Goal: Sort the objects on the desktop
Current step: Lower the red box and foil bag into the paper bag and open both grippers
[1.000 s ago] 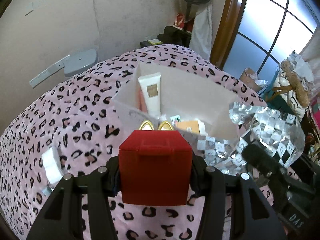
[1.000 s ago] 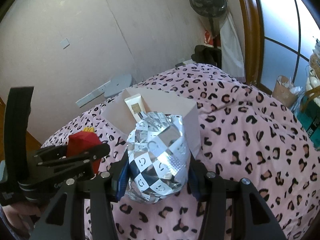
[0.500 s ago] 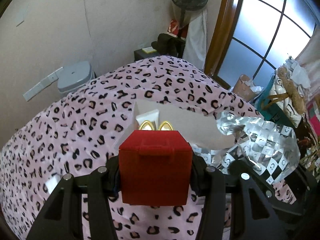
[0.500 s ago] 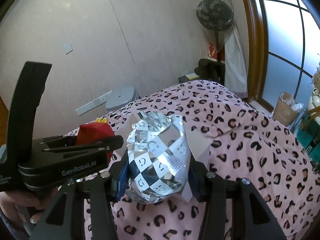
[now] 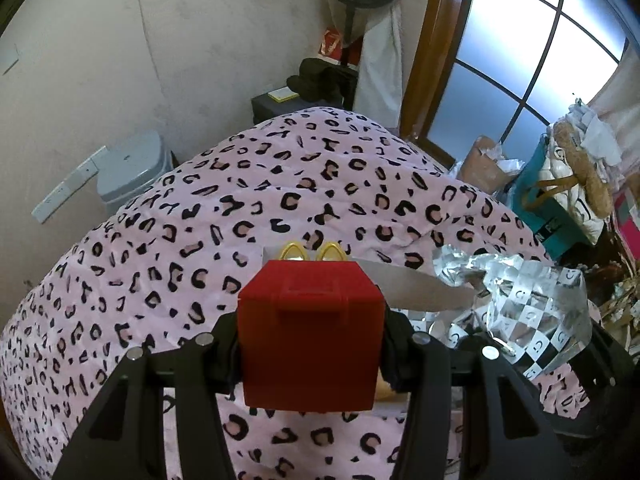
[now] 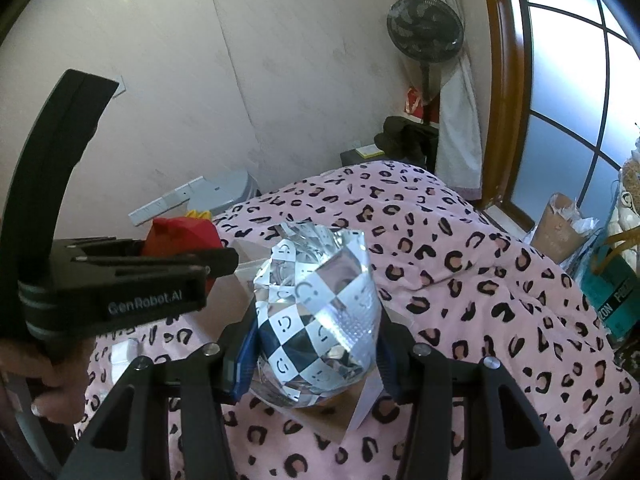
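Note:
A red box (image 5: 308,320) with two golden arches on top sits between the pads of my left gripper (image 5: 312,350), which is shut on it. To its right hangs a crinkled silver bag (image 6: 320,308) with a black-and-white smiley check, and my right gripper (image 6: 316,356) is shut on that. Both are held above a white open box (image 5: 412,288) lying on the pink leopard-print blanket (image 5: 280,200). Only part of the box's rim shows behind the held things. In the right wrist view the red box (image 6: 180,236) appears at the left, with a hand (image 6: 24,364) on the left gripper's handle.
A grey bin (image 5: 132,168) stands by the wall beyond the blanket's left edge. At the back are a standing fan (image 6: 424,36) and a dark side table (image 5: 280,100). Full bags (image 5: 560,200) crowd the right side below the window. A small white item (image 6: 120,350) lies on the blanket.
Both grippers have moved forward and a little up with their loads. The white box has slid under them, and the tube inside it is now hidden.

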Motion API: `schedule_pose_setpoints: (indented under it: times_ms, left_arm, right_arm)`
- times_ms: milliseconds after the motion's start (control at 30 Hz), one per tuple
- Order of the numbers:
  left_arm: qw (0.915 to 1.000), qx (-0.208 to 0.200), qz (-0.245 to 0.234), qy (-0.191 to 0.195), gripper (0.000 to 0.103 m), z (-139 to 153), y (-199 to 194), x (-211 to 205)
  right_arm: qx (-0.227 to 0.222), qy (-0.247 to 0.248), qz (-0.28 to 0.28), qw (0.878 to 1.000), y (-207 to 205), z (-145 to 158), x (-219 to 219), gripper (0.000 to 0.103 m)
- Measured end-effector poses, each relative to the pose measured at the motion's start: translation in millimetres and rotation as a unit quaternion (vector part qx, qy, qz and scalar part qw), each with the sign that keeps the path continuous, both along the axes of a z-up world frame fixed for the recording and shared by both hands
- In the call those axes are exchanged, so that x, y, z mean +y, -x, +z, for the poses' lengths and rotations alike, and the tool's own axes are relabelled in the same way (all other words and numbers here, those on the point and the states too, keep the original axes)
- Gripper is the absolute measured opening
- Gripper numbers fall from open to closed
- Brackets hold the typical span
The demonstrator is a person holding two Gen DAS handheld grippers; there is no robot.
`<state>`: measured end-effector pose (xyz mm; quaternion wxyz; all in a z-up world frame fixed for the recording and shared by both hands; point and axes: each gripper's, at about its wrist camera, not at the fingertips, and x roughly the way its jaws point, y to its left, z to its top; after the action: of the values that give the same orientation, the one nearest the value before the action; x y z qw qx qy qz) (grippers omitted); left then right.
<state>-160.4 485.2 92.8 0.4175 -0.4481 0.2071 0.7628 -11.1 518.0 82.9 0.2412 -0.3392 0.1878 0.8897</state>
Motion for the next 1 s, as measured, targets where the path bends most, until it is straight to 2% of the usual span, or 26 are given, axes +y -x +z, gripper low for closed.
schedule_pose_setpoints:
  times_ms: [433, 833, 1000]
  left_arm:
    - [0.9986, -0.048, -0.023, 0.001, 0.053, -38.4, -3.0, 6.3]
    - [0.9967, -0.076, -0.001, 0.027, 0.053, -78.0, 5.8, 6.6]
    - [0.9966, -0.08, 0.007, 0.02, 0.054, -77.9, 9.3, 2.1]
  right_arm:
    - [-0.043, -0.002, 0.028, 0.999, 18.1, -27.0, -6.8, 0.051]
    - [-0.063, 0.019, 0.031, 0.997, 19.8, -49.7, -1.9, 0.051]
    - [-0.065, 0.035, 0.027, 0.997, 19.5, -51.2, 3.2, 0.052]
